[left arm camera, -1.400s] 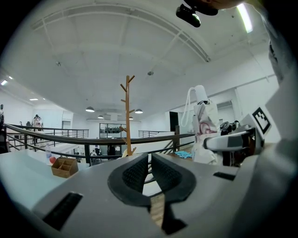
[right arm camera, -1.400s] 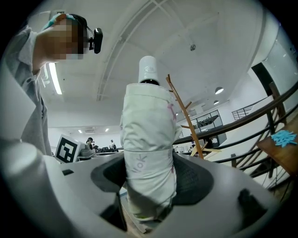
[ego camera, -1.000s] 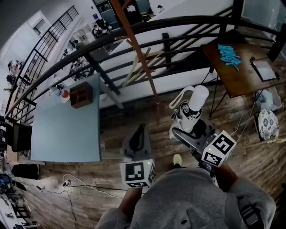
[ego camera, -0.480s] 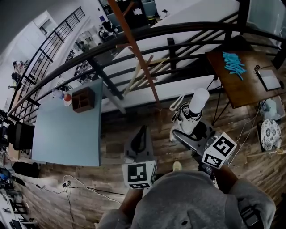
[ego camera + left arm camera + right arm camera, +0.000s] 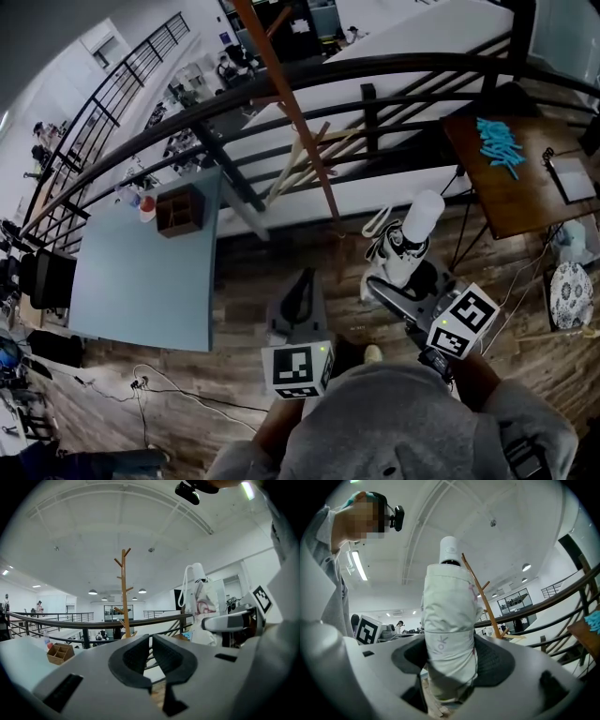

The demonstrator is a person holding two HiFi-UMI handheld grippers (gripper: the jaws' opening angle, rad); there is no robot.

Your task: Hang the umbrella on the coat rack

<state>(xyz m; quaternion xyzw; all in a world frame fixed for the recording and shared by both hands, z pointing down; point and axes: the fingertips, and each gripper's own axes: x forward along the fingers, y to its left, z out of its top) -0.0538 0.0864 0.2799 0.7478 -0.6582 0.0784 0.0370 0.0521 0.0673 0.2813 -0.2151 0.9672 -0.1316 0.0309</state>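
Observation:
A folded white umbrella point(image 5: 411, 242) with a white cap and a loop strap point(image 5: 185, 588) stands upright, and my right gripper point(image 5: 401, 284) is shut on its lower body. In the right gripper view the umbrella point(image 5: 449, 620) fills the space between the jaws. The coat rack point(image 5: 292, 111) is a thin brown wooden pole with angled pegs, standing ahead by the railing and apart from the umbrella. It also shows as the rack point(image 5: 124, 592) in the left gripper view. My left gripper point(image 5: 298, 298) is shut and empty, left of the umbrella point(image 5: 200, 603).
A black metal railing point(image 5: 375, 73) curves across just beyond the rack. A light blue table point(image 5: 141, 277) with a wooden box point(image 5: 178, 208) stands at the left. A brown table point(image 5: 525, 192) holding blue items point(image 5: 502, 145) stands at the right. Cables point(image 5: 159, 386) lie on the wooden floor.
The head view has drifted slightly, so the railing and tables sit a bit lower and to the right. Both grippers and the umbrella keep the same pose relative to each other.

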